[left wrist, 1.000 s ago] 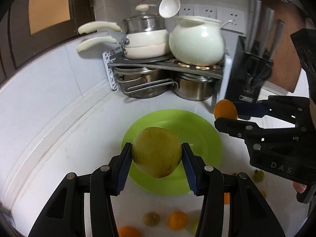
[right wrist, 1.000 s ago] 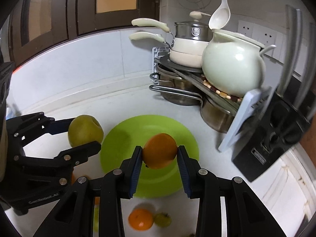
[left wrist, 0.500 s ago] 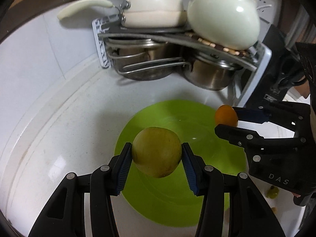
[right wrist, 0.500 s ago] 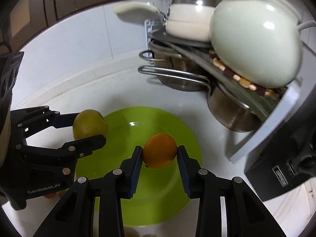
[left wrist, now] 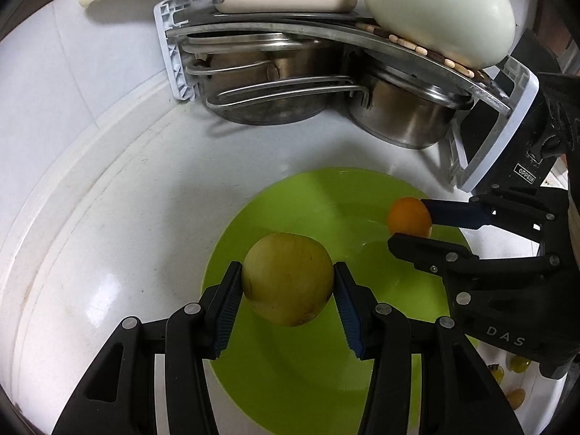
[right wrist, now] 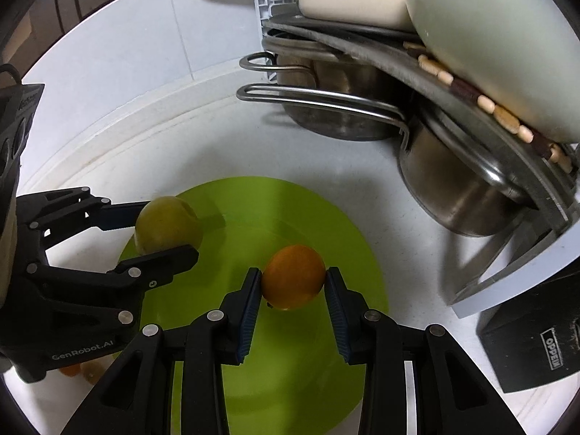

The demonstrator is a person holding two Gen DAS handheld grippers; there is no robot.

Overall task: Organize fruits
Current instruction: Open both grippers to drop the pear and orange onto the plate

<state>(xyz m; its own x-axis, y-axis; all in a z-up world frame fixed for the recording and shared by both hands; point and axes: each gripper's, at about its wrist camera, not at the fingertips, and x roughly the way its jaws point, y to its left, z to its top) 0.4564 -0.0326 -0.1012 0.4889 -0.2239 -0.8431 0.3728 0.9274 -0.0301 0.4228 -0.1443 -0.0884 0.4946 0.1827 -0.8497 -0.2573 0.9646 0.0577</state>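
Note:
My left gripper (left wrist: 287, 282) is shut on a yellow-green pear (left wrist: 288, 278), held just above the left part of a lime green plate (left wrist: 326, 380). My right gripper (right wrist: 293, 278) is shut on an orange (right wrist: 293, 276), over the middle of the same plate (right wrist: 203, 290). In the left wrist view the right gripper (left wrist: 411, 223) and its orange (left wrist: 409, 216) hang at the plate's right rim. In the right wrist view the left gripper (right wrist: 170, 226) with the pear (right wrist: 167, 225) is at the plate's left edge. Nothing lies on the plate.
A rack (left wrist: 174, 54) with steel pots (left wrist: 406, 116) under it and a cream pot (left wrist: 438, 11) on top stands right behind the plate. A black knife block (right wrist: 536, 340) is at the right. Small fruits (left wrist: 514, 395) lie on the white counter near the front right.
Both grippers have sunk and moved forward toward the plate, each still holding its fruit. The plate and the pot rack now look much larger and closer.

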